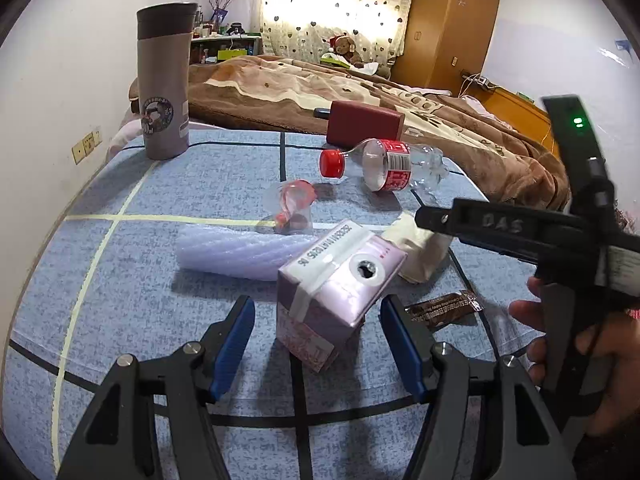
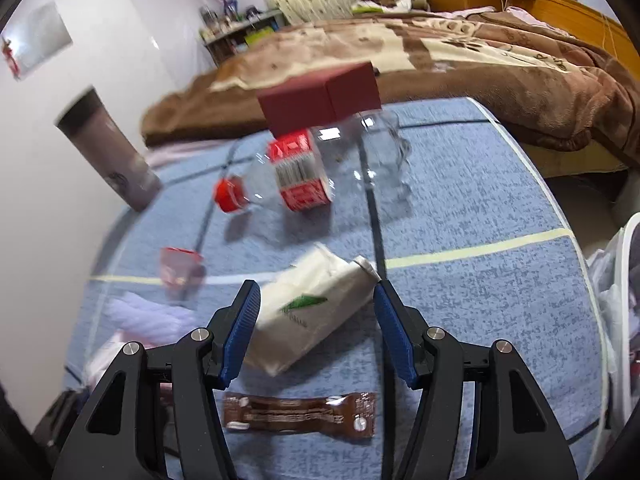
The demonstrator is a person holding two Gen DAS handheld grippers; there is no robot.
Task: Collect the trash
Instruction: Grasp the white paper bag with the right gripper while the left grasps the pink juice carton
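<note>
The left tool stands apart around the pink carton, pads not touching it, and the right tool, also apart, frames the white packet. To do this well, I judge each should settle lower and centre its item before closing. Around them on the blue-clothed desk lie a brown wrapper, a clear bottle and a grey flask, with a bed behind.

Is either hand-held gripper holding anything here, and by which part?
Nothing is held. The left hand-held gripper stands open around the pale purple drink carton; the right hand-held gripper open over the white paper pack.
</note>
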